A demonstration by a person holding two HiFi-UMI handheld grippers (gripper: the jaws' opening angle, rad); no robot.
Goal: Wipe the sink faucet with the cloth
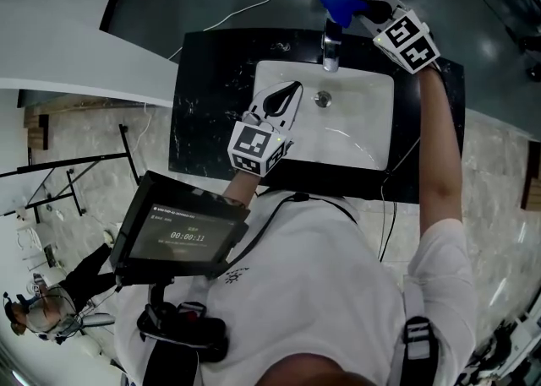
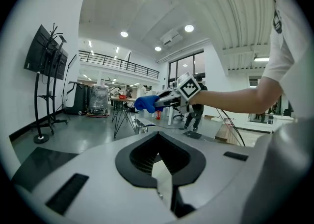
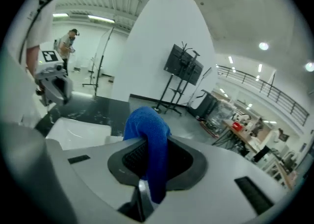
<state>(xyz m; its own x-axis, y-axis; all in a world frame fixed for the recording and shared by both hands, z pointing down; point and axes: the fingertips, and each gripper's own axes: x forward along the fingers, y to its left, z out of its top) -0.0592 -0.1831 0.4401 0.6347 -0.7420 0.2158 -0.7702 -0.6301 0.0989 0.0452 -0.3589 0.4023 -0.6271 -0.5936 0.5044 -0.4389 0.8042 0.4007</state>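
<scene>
Right gripper [image 1: 369, 11]: 2 fingers clamped on the blue terry cloth [image 3: 149, 139], which bulges past the tips.
Chrome sink faucet [image 1: 331, 48]: just below those fingertips.
Left gripper [image 1: 294, 87]: fingertips together, nothing between, over the white rectangular sink basin [image 1: 368, 135].

The left gripper's [image 2: 164, 188] fingers stand together with nothing between them, and its grey body fills the lower frame. Beyond it, a bare arm [image 2: 235, 98] reaches in from the right, carrying the right gripper [image 2: 159, 101], whose fingers are clamped on a blue cloth [image 2: 145, 103]. A screen [image 2: 46, 57] on a stand is at left. A railed balcony [image 2: 117, 63] runs behind.
</scene>
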